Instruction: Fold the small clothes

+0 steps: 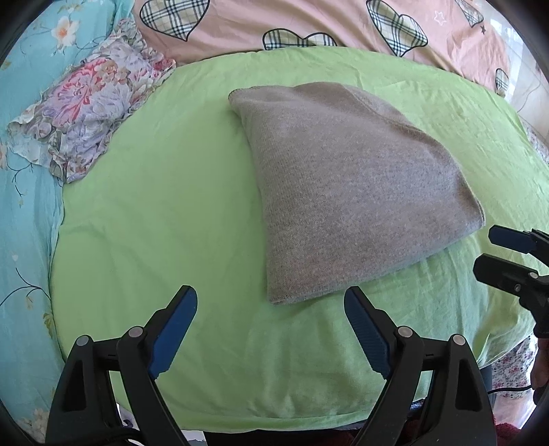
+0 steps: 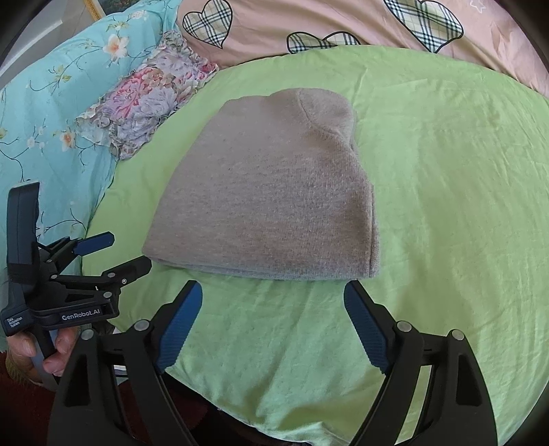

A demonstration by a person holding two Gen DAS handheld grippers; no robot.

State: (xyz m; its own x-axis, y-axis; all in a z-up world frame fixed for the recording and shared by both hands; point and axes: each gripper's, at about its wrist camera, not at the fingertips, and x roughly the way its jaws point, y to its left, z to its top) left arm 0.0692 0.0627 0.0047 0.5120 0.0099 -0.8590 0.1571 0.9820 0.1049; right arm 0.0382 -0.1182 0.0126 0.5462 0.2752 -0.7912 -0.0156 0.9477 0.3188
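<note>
Lying flat on the green sheet, the folded grey knit garment sits just past the tips of both your tongs. From your left tongs it stretches away and to the right, with its near corner between the two blue pads but not touching them. From your right tongs its long side runs straight away from you, and its near folded edge goes across just in front of the tips. The far end looks rounded and narrower, though the lens bends things. The layered open edges show on its right side.

Your left tongs are spread wide with nothing between them. Your right tongs are spread wide too, and no cloth is pinched. Your hand holds the left tongs, off to the left of the right ones.

Left of the tongs, past the green sheet, is a small flowered pillow on a blue flowered cover. Beyond the garment is a pink cover with checked hearts.
</note>
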